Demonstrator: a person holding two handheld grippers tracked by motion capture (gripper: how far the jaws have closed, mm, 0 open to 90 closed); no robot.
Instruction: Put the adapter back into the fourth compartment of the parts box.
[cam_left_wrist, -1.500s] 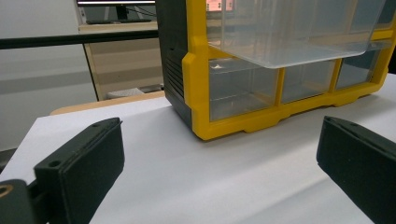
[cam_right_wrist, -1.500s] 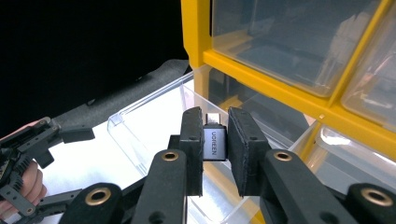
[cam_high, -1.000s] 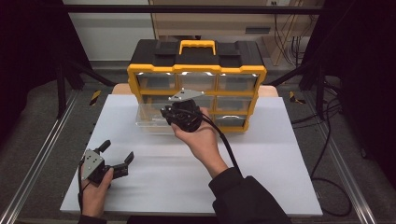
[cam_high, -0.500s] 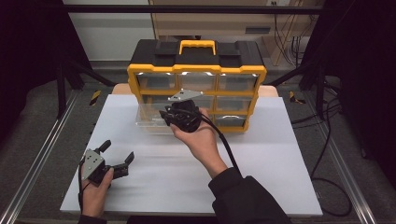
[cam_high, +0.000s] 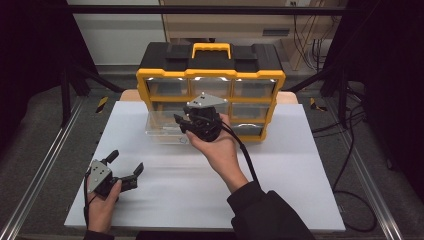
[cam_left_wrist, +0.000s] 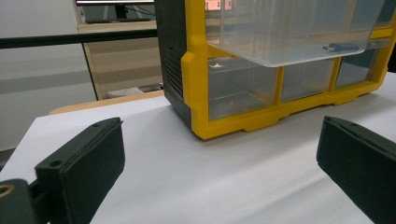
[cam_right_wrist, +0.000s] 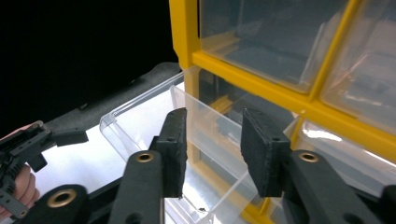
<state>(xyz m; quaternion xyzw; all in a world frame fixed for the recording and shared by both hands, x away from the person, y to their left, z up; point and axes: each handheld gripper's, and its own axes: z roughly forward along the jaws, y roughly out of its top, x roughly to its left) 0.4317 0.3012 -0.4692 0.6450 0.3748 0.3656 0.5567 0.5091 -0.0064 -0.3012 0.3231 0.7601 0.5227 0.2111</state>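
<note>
I see a yellow and black drawer cabinet (cam_high: 210, 85) at the table's far edge, its clear drawer (cam_high: 162, 127) pulled out at lower left. My right gripper (cam_right_wrist: 212, 149) straddles the drawer's front wall, jaws apart, not pinching. My left gripper (cam_high: 125, 167) rests spread, well in front of the cabinet.

right sleeve (cam_high: 270, 215): dark | left gripper (cam_high: 122, 167): black, grey three-cornered plate | right gripper (cam_high: 186, 122): black, grey plate, black cable | pads (cam_right_wrist: 175, 140): black, brass-coloured pivot rings

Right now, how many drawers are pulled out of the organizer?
1: the clear drawer, middle row, left column, its front wall between the right tool's open jaws. The right hand and tool may hide another.
</note>
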